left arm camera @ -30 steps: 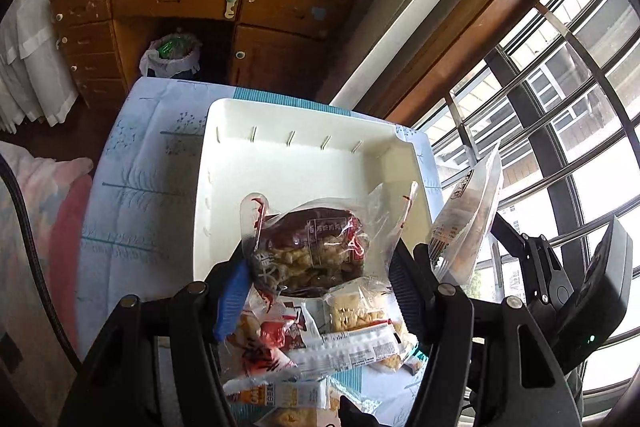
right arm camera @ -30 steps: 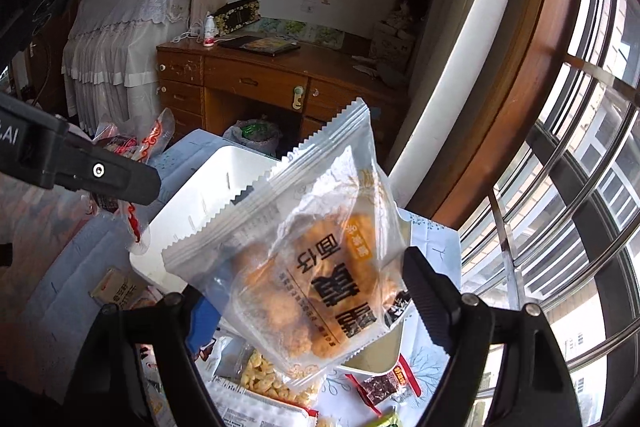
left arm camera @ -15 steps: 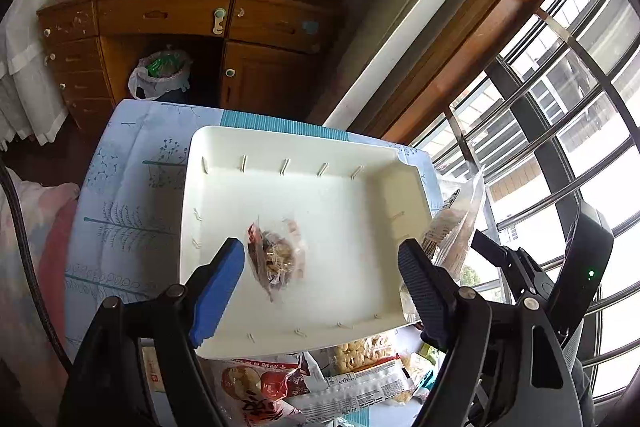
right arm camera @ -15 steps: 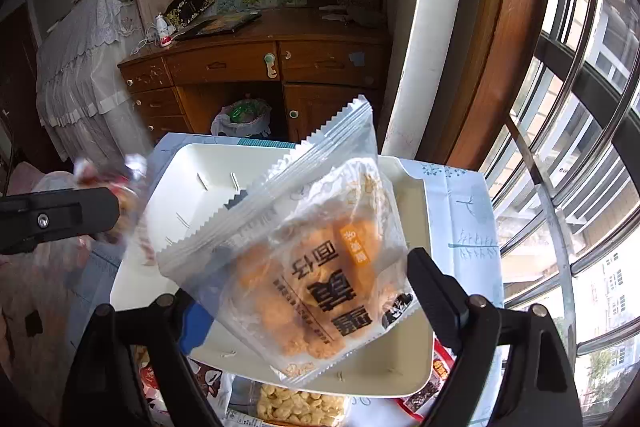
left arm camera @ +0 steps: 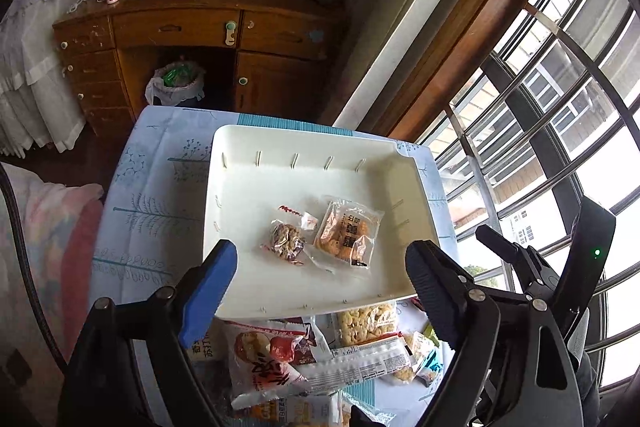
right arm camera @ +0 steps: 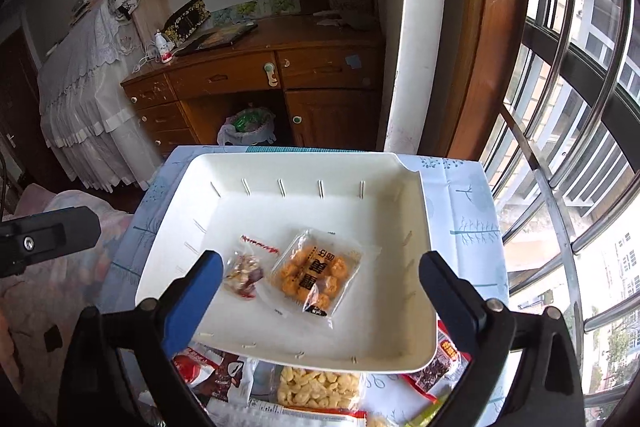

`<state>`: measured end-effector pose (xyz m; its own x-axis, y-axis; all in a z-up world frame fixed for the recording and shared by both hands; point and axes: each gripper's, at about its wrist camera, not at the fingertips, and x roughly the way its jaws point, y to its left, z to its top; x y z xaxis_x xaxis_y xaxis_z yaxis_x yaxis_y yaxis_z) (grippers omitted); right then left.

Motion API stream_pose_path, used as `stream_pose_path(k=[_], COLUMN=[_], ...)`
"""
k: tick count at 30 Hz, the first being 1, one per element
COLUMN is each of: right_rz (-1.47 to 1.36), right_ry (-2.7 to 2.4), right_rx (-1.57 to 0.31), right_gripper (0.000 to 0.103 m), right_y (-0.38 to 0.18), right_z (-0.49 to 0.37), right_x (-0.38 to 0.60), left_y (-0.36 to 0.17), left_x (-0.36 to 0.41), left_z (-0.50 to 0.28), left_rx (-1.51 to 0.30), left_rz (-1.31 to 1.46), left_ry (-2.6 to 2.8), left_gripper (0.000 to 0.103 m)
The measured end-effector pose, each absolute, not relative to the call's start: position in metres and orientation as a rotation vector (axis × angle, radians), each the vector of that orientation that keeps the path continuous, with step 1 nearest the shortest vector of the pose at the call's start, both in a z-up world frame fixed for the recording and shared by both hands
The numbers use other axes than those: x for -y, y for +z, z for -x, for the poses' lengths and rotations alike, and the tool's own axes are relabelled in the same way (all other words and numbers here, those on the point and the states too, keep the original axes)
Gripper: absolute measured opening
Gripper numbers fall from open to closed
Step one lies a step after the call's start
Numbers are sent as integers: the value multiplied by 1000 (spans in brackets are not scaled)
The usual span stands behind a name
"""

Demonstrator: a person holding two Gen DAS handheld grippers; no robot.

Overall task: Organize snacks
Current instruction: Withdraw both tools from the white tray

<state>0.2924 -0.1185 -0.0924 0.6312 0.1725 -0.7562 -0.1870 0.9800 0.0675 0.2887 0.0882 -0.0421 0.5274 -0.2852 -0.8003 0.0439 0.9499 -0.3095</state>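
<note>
White tray (right arm camera: 424, 211) on tabletop holds two clear packets lying flat, side by side: golden puffs packet (right arm camera: 316, 275), dark nut mix packet (right arm camera: 244, 273). My left tool (left arm camera: 320, 287) and right tool (right arm camera: 320, 287) are both opening, nothing between them.

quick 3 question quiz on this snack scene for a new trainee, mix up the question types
1. True or false: the white tray holds two snack packets.
2. Which packet lies nearer the window side of the tray? A) orange snack packet B) brown snack packet C) peanut packet
3. Fill in: the tongs of the left gripper and the right gripper are opening, with ______ gripped between them.

Key: 1 true; 2 A; 3 nothing. Both packets lie loose on the tray floor, side by side. The peanut packet is still on the tablecloth, outside the tray's near edge.
</note>
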Motion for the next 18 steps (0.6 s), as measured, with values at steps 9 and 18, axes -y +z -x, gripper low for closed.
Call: stream_pose_path(k=[9,18], right_rz=[-20,-28], right_ry=[224,289], right_rx=[-857,-861], right_gripper=[99,99], right_y=[-84,-83], right_z=[-233,-162], right_x=[133,138], left_y=[-28,-38], left_x=[-88,-86], left_z=[-211,-125], left_rx=[-993,-1015], left_rz=[249,256], left_ry=[-161,-123], left_gripper=[85,85])
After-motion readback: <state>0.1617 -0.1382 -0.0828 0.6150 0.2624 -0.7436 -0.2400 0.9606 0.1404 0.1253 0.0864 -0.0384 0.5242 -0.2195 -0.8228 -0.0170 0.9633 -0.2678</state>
